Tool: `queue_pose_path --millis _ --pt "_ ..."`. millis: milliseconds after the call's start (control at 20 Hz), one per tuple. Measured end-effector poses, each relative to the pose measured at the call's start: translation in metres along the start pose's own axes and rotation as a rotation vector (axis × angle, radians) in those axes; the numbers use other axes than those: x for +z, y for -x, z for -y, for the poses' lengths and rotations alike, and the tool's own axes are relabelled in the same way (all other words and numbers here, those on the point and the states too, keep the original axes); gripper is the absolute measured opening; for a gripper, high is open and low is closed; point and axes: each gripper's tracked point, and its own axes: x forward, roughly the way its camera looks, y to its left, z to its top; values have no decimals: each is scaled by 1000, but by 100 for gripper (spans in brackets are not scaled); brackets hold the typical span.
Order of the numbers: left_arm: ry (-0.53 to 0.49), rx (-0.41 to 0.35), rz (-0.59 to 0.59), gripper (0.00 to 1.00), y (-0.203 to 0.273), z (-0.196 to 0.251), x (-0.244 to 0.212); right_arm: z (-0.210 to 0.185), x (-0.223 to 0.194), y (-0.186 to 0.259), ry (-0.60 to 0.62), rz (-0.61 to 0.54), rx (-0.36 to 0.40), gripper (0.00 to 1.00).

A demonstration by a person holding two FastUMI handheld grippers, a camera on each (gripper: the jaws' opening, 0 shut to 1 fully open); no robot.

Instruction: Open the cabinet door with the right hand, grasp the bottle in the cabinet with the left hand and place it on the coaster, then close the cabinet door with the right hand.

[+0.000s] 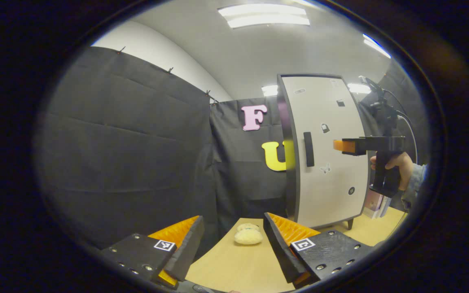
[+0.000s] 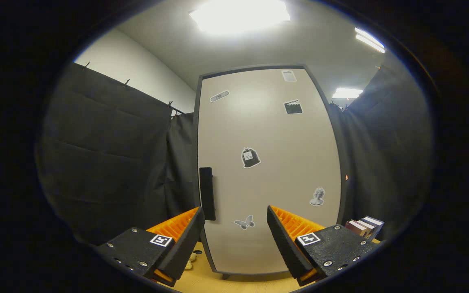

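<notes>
Closed cabinet door faced by the right gripper, jaws wide.

The cabinet door [image 2: 267, 171] is a smooth, pale flat panel in a dark frame, dotted with small stickers, its dark bar handle [image 2: 207, 193] near the left edge. The right gripper [image 2: 234, 238] hangs before it with ridged fingers spread wide, handle just beyond its left finger. The left gripper [image 1: 232, 248], likewise wide and empty, sits over the light wooden table [image 1: 242, 264], a fuzzy cream coaster [image 1: 248, 235] lying between its fingers farther off.

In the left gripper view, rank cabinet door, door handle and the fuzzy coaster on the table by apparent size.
1. Cabinet door, by far the largest.
2 and 3. Door handle and coaster look alike in area; the coaster sits nearer the camera, so no firm ranking.
</notes>
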Motion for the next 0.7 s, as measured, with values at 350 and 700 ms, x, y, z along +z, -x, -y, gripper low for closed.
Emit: queue_pose_path --millis 350,700 --pt "10 46 -8 88 -2 -26 -7 -44 -3 -62 22 -30 49 94" --pt "29 91 -29 88 -3 -48 -17 -54 -17 -120 95 -85 2 77"
